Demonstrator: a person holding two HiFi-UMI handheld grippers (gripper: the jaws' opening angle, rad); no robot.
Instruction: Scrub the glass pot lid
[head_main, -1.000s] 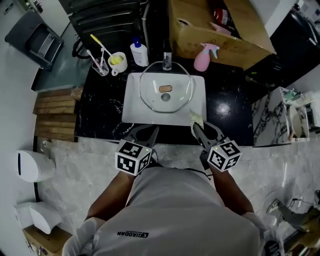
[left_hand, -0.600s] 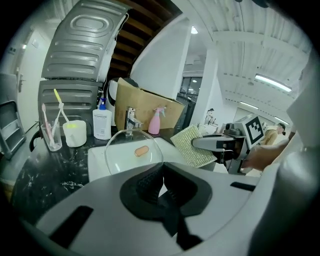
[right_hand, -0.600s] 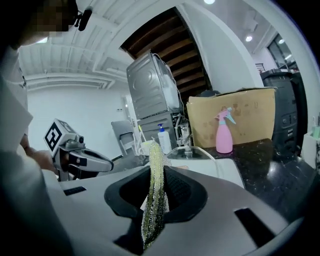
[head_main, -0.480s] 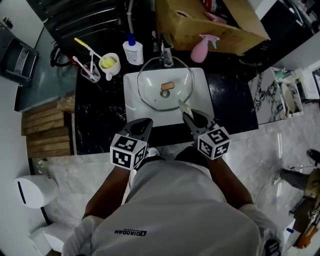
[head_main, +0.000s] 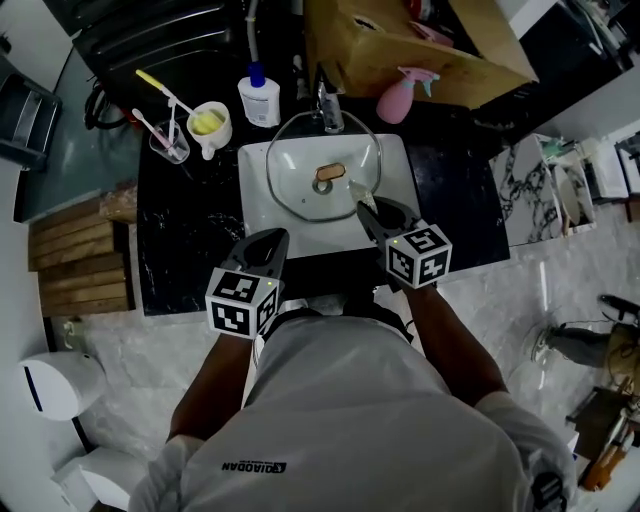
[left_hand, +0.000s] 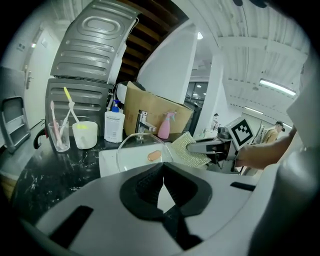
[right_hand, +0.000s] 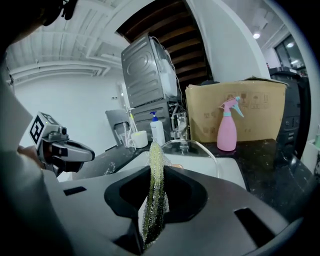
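The glass pot lid lies across the white sink, its tan knob near the middle. My right gripper reaches over the sink's front right part, shut on a yellow-green scrub pad whose tip sits at the lid's near rim. The right gripper view shows the pad edge-on between the jaws, with the lid just beyond. My left gripper hovers at the counter's front edge, left of the sink, shut with nothing in it. Its own view shows the lid and the pad.
On the black marble counter stand a toothbrush glass, a white mug and a soap bottle. A faucet rises behind the sink. A pink spray bottle and cardboard box are at the back right.
My right gripper has moved forward with the pad from the counter's front edge to over the sink, reaching the lid's rim. The left gripper stays near the front edge.
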